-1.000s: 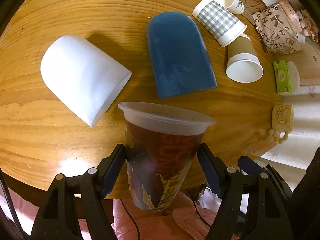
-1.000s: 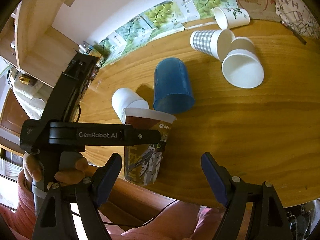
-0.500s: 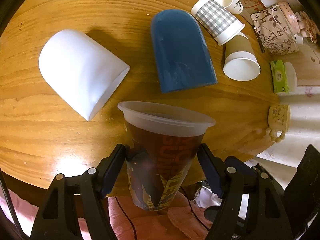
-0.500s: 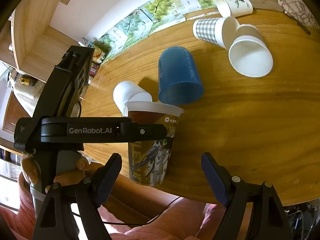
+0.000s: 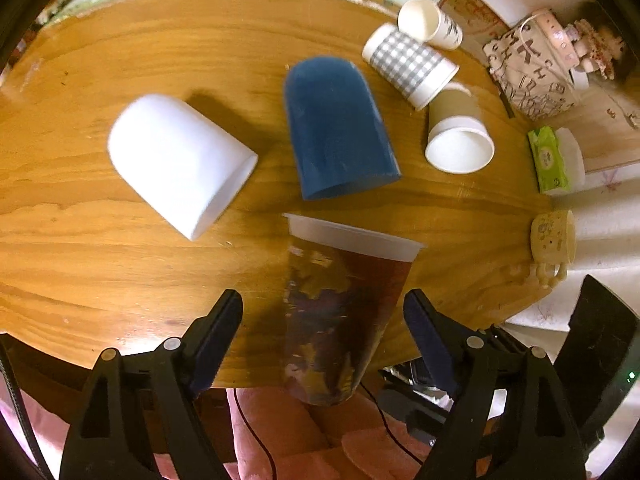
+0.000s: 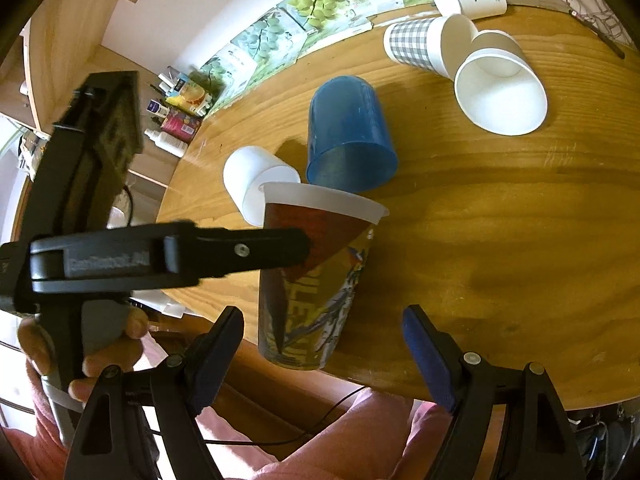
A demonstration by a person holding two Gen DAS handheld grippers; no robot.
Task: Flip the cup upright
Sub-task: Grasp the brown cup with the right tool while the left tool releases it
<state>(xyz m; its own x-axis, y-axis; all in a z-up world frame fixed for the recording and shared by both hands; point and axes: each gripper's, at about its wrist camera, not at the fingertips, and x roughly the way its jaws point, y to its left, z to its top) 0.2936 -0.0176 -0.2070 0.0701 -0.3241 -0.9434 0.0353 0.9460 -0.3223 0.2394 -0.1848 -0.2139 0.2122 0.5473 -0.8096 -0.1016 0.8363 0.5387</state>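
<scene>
A tall printed cup with a translucent white rim [image 5: 340, 300] stands upright near the front edge of the round wooden table [image 5: 120, 240]; it also shows in the right wrist view [image 6: 316, 276]. My left gripper [image 5: 323, 320] is open, its fingers apart from the cup's sides with gaps on both sides. My right gripper [image 6: 323, 336] is open and empty, just in front of the cup. A blue cup [image 5: 336, 128], [image 6: 348, 136] and a white cup [image 5: 176, 160], [image 6: 256, 176] lie on their sides behind it.
A checked paper cup [image 5: 408, 64], a brown paper cup [image 5: 456, 132] and a small white cup [image 5: 428, 24] lie on their sides at the far right. A patterned bag [image 5: 532, 72], a green tissue pack [image 5: 548, 160] and a small figurine [image 5: 552, 240] lie beyond the table's right edge.
My left gripper has opened and let go of the printed cup, which now stands on the table. The left gripper has drawn back slightly. The right gripper stays open.
</scene>
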